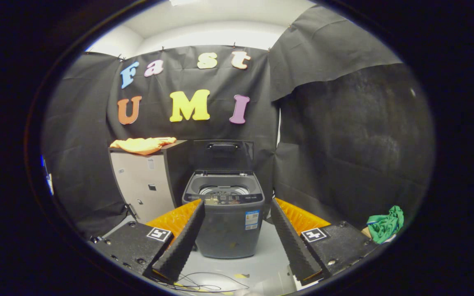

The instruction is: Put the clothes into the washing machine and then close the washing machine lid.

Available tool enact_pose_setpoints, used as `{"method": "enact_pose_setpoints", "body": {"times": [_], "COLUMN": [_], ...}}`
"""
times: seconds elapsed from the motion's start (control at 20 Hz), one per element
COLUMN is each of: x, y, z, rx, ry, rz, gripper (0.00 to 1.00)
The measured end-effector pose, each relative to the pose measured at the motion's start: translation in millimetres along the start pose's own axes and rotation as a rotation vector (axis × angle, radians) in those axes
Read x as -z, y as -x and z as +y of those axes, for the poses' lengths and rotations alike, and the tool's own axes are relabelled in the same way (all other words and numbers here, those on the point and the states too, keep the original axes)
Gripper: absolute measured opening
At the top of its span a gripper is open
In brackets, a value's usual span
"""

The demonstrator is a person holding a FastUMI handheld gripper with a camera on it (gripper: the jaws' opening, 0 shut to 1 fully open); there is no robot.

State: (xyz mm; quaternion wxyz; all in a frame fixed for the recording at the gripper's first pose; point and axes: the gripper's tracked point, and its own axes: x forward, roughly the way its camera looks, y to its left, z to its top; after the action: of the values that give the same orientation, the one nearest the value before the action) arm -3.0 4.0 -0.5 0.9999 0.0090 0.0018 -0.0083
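Your gripper [237, 242] holds its fingers spread wide, gripping nothing — framed between them at centre, the washing machine [223, 218] stands with lid [222, 155] raised. Orange clothes [143, 144] lie on the cabinet [146, 181] at left; a green cloth [385, 224] sits lower right.

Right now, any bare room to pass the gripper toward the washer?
Free: bare floor ahead of the washer, between the open gripper's fingers. Tight: the cabinet carrying the orange cloth sits close beside the washer; cables lie on the near floor.
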Motion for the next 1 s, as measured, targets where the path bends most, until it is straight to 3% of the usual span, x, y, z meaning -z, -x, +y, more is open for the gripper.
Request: {"method": "enact_pose_setpoints", "body": {"times": [0.5,0.65,1.0], "x": [-34.9,-55.5,-135.0], "y": [-14.8,-36.0,-98.4], "z": [13.6,20.9,74.0], "rx": [0.026,0.052,0.021], "ry": [-0.029,-0.041,-0.061], "rz": [0.022,0.064,0.065], "gripper": [1.0,1.0,1.0]}}
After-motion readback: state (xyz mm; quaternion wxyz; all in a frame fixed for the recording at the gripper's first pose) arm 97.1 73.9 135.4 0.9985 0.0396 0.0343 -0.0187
